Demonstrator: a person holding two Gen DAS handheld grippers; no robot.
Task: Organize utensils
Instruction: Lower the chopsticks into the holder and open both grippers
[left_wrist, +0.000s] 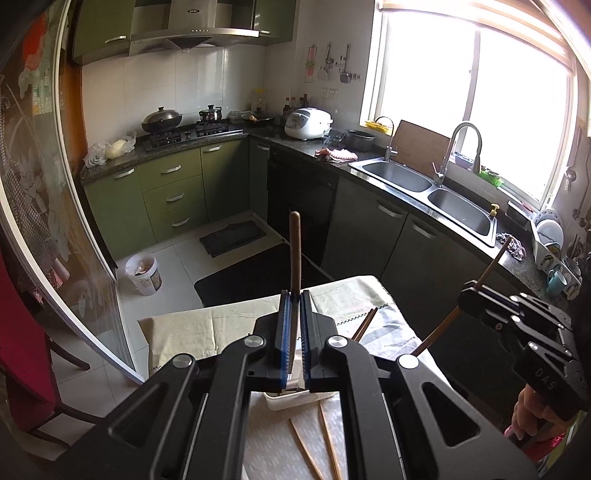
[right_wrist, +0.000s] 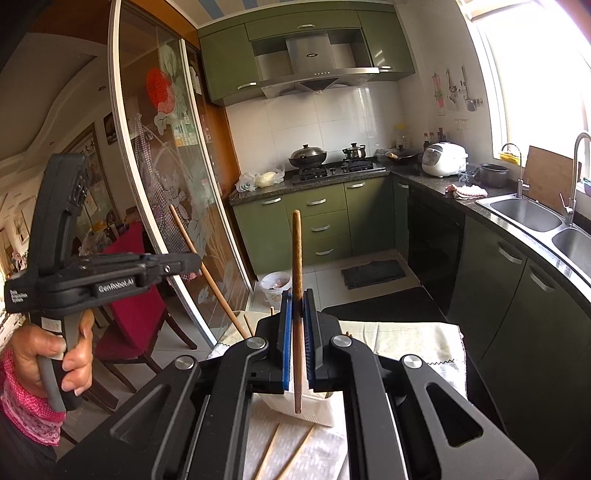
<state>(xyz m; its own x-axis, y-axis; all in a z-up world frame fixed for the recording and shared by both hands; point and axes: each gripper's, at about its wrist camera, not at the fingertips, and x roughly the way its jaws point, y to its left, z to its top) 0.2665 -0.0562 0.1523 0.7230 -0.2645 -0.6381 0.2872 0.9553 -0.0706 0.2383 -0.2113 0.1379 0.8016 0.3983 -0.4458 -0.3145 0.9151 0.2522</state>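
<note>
My left gripper (left_wrist: 294, 295) is shut on a brown chopstick (left_wrist: 294, 254) that stands upright between its blue pads, above a white utensil holder (left_wrist: 295, 400) on the table. My right gripper (right_wrist: 297, 295) is shut on another brown chopstick (right_wrist: 296, 258), also upright, with its lower tip over the white holder (right_wrist: 314, 410). The right gripper also shows in the left wrist view (left_wrist: 467, 295), the left gripper in the right wrist view (right_wrist: 192, 260). Loose chopsticks (left_wrist: 325, 439) lie on the tablecloth in front of the holder, and a pair (left_wrist: 364, 324) lies behind it.
The small table (left_wrist: 192, 339) has a pale cloth and stands in a kitchen. A counter with a double sink (left_wrist: 424, 188) runs along the right. A white bucket (left_wrist: 144, 275) stands on the floor. A red chair (right_wrist: 133, 306) is at the left.
</note>
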